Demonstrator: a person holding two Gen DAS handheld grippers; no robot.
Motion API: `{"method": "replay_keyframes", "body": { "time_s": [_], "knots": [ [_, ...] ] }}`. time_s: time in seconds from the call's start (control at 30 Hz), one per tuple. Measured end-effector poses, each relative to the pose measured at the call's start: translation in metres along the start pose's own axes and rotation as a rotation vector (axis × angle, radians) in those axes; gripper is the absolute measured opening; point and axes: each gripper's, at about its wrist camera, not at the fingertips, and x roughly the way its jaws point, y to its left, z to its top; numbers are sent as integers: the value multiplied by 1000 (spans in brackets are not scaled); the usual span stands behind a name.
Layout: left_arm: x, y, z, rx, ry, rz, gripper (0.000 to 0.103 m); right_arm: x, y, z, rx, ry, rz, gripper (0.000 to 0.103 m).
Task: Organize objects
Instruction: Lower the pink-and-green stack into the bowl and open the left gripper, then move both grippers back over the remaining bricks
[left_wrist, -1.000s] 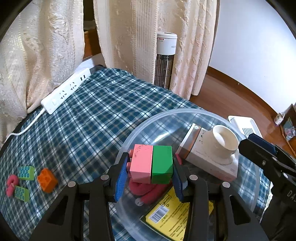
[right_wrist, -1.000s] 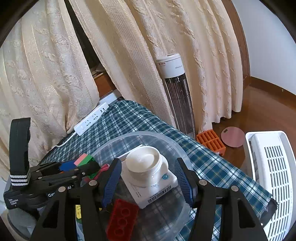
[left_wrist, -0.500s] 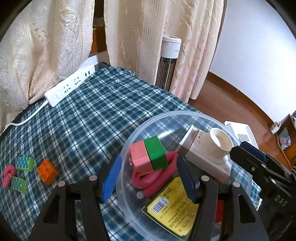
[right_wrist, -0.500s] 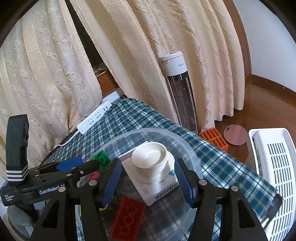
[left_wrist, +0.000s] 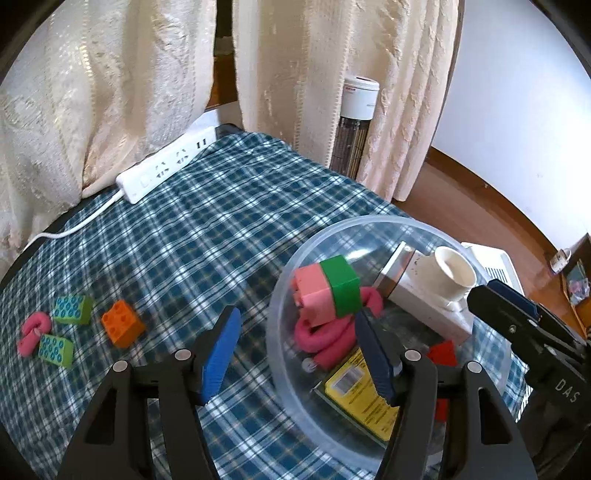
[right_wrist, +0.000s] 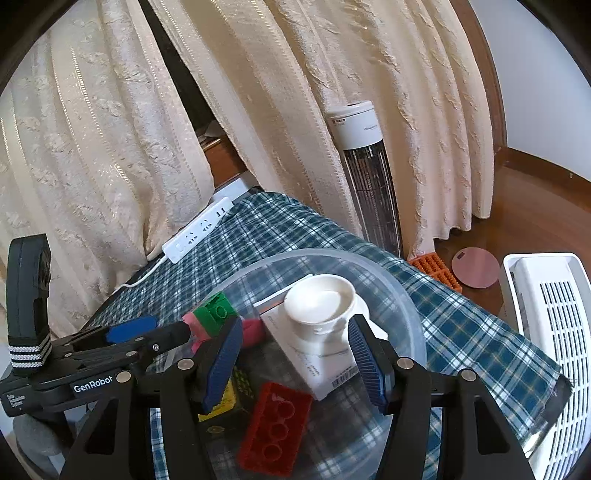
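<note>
My left gripper (left_wrist: 295, 354), jaws opening and empty, leaves the pink-and-green joined toy block (left_wrist: 327, 291) at 1 o'clock inside the clear plastic bowl (left_wrist: 280, 354); my right gripper (right_wrist: 295, 362), jaws half-open, straddles the bowl's white box (right_wrist: 314, 362) without gripping.

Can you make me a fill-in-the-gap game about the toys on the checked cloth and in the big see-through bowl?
1. The pink block is joined to a ____ block inside the clear bowl.
2. The lone block out on the checked cloth beside the two green ones is ____.
3. The white cup sits on top of a white ____.
4. The long white thing by the curtain is a power ____.

Missing words: green; orange; box; strip
</note>
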Motion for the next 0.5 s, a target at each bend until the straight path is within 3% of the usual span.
{"method": "replay_keyframes", "body": {
  "time_s": [0.5],
  "knots": [
    [-18, 35, -19, -57, -7, 60, 66, -4, 36, -6, -51, 4, 27, 63]
  ]
}}
